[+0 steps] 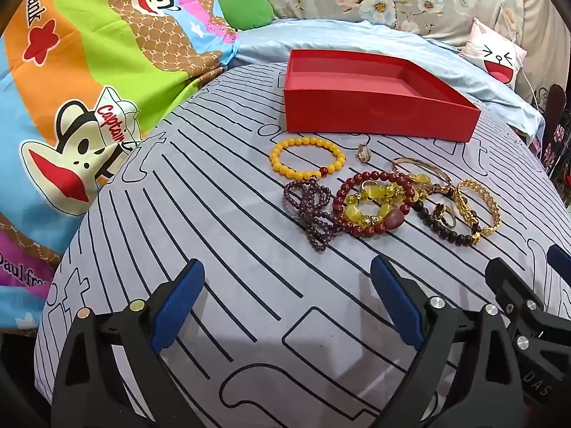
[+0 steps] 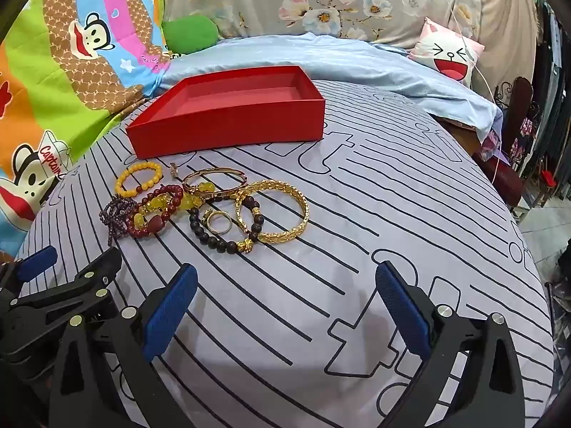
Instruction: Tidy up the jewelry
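Two grippers, left [image 1: 287,299] and right [image 2: 285,303], hang above the striped sheet [image 1: 249,267] side by side, both with fingers spread wide and nothing between them. Jewelry lies in a loose pile just in front of the red box [image 1: 378,114], which holds nothing visible: yellow bead bracelet [image 1: 307,158] nearest the box, purple beads [image 1: 308,210], red bead bracelet [image 1: 374,207], dark bead bracelet [image 2: 228,232], ring [image 2: 217,224] inside it, gold bangle [image 2: 273,212] overlapping. Pile sits well ahead of both grippers, untouched.
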`<state>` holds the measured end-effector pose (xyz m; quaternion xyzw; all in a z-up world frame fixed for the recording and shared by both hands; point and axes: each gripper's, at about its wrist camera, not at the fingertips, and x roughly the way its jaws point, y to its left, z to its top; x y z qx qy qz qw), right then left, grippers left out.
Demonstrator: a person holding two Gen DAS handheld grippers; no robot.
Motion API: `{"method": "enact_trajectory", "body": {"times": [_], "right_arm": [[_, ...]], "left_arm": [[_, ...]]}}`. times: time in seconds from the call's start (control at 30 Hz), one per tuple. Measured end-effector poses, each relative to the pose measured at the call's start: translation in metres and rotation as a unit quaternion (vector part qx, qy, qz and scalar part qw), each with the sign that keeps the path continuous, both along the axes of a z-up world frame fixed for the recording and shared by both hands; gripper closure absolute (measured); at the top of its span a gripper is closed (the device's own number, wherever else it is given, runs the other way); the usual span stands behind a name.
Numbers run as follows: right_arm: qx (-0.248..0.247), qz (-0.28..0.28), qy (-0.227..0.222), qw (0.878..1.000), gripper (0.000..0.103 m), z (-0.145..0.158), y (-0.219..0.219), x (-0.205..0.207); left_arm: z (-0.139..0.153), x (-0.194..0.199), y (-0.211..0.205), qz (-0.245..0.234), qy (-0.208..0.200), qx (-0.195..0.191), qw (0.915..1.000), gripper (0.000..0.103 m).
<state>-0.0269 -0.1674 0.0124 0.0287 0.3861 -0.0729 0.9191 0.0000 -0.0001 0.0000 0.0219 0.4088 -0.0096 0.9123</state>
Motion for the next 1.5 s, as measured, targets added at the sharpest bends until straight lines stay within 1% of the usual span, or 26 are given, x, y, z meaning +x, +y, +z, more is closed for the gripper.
{"method": "enact_trajectory", "body": {"times": [1.5], "right_arm": [[0.001,-0.001,0.001,1.000,0.006,0.0030,-0.0027,-0.0020]], "left_arm": [[0.0027,0.0008,-0.0007,0.000,-0.004,0.007,1.0000,0.013]]}}
